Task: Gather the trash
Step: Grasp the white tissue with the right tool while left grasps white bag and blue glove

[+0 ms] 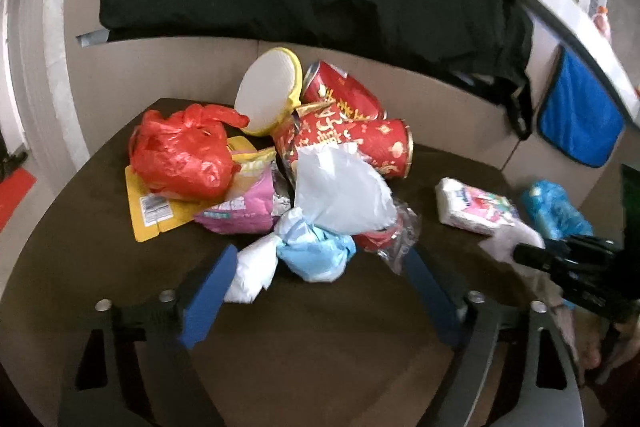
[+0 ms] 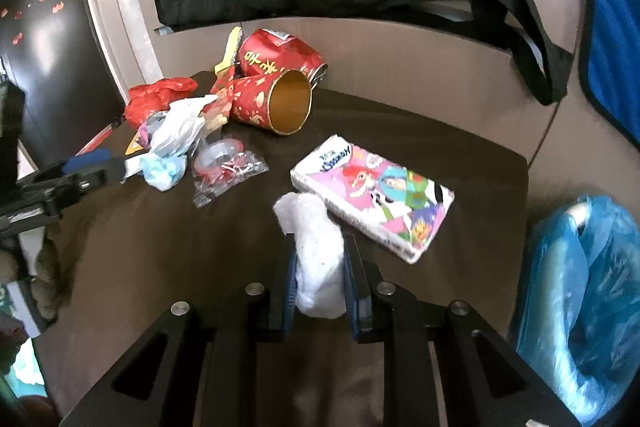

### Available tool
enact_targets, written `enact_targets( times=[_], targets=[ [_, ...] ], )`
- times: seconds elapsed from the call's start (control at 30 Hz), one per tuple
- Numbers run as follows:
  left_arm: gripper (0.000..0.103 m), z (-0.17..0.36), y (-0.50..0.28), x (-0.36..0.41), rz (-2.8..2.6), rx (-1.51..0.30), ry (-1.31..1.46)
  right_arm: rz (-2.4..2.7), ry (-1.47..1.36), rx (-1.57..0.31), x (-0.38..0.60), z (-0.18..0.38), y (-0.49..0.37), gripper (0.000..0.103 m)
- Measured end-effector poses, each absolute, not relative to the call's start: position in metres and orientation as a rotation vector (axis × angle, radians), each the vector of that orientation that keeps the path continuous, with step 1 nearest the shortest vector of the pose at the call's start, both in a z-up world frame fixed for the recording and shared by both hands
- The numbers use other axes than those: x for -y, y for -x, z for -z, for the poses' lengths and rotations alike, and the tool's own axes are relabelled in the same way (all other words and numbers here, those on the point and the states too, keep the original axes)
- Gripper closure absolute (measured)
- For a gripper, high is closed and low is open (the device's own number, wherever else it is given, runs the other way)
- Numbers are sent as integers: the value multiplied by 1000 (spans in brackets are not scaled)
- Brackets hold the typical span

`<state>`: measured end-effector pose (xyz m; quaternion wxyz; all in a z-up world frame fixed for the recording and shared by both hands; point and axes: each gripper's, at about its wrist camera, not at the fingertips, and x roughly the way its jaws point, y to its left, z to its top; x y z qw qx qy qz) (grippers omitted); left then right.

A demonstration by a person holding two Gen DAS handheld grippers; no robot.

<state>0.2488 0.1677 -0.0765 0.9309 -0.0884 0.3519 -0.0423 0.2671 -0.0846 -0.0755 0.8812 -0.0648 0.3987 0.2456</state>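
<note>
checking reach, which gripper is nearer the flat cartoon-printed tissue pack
Right. The right gripper, clamping a white crumpled wad, is beside the tissue pack; the left gripper is at the trash pile.

Bare brown table (image 2: 168,259) near edge open, trash pile (image 2: 192,131) blocks far-left, tissue pack (image 2: 372,199) right of centre, blue-lined bin (image 2: 580,307) beside right edge

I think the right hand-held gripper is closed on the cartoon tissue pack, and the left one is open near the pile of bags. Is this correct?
Not quite. The right hand-held gripper is closed on a crumpled white wad, not the cartoon tissue pack, which lies untouched beside it on the table; the right wrist view shows this. The left hand-held gripper is indeed open near the pile of bags.
</note>
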Motion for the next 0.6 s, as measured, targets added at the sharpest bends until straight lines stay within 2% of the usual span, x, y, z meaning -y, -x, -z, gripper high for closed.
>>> enact_targets(
  times=[0.13,0.17,0.2,0.3,0.6],
  targets=[
    [28,88,-275,-168,52,-769,182,-505,140,-817,86,76,-258,84],
    [33,92,-280,-168,43,-785,184,-506,141,-813,86,76,-256,84],
    [43,97,-287,-169,35,-813,194,-504,142,-811,86,77,-255,84],
    [51,100,-289,-175,40,-821,256,-496,148,-810,87,78,-252,84],
    [54,51,-249,-161,24,-681,221,-487,83,-780,108,65,-244,84]
  ],
)
